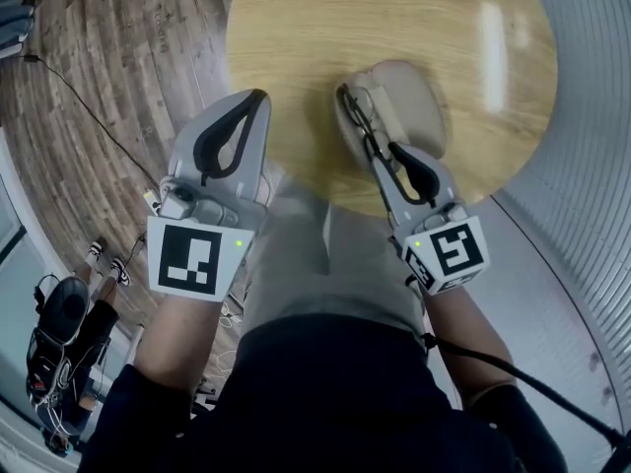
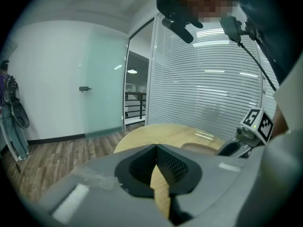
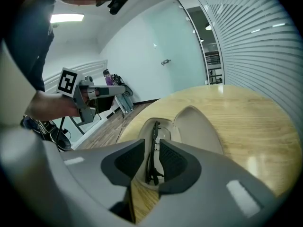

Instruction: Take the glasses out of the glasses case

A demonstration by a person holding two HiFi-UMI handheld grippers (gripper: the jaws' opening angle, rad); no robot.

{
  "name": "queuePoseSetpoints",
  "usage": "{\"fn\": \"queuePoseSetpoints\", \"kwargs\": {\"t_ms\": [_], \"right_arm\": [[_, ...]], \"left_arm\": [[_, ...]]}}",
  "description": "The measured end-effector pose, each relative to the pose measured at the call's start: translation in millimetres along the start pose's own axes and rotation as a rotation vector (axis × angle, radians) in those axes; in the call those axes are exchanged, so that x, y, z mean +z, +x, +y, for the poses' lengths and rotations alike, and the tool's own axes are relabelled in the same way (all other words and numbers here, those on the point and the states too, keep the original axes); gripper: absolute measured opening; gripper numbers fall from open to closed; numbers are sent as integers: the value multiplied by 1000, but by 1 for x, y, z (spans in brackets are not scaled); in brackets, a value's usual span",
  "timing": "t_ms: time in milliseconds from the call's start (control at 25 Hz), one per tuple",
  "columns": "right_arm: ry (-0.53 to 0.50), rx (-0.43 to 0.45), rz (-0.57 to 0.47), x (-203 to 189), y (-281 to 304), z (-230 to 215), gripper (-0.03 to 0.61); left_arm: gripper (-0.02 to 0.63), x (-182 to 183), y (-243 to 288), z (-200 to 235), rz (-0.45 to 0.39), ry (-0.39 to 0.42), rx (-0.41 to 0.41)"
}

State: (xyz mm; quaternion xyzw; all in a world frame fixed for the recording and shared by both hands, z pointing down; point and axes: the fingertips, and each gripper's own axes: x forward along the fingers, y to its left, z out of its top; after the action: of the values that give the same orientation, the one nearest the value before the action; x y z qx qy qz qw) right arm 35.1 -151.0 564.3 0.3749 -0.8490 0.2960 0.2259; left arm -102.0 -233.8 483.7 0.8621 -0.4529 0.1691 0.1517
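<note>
An open beige glasses case (image 1: 414, 97) lies on the near part of the round wooden table (image 1: 325, 28). Dark-framed glasses (image 1: 365, 126) rest folded in its left half, and the lid lies flat to the right. My right gripper (image 1: 383, 156) reaches over the case's near end. In the right gripper view its jaws (image 3: 151, 143) stand open on either side of the glasses (image 3: 152, 126), with a gap on both sides of the frame. My left gripper (image 1: 261, 97) hovers off the table's left edge, shut and empty; its tips (image 2: 156, 146) meet.
The table's rim (image 1: 296, 180) is right in front of my body. Wood-plank floor (image 1: 108, 87) with a black cable lies to the left. A wall of slatted blinds (image 1: 592, 146) curves along the right. Bags and gear (image 1: 59, 333) sit on the floor at lower left.
</note>
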Motion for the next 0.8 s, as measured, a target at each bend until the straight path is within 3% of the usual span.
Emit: {"fn": "queuePoseSetpoints", "kwargs": {"t_ms": [440, 600, 800], "right_arm": [[9, 4, 68, -26, 27, -18, 130], [11, 3, 74, -26, 28, -16, 55], [34, 2, 74, -23, 26, -18, 35]], "left_arm": [[3, -34, 4, 11, 28, -21, 51], [3, -35, -2, 16, 25, -23, 61], [3, -29, 1, 21, 27, -25, 64]]}}
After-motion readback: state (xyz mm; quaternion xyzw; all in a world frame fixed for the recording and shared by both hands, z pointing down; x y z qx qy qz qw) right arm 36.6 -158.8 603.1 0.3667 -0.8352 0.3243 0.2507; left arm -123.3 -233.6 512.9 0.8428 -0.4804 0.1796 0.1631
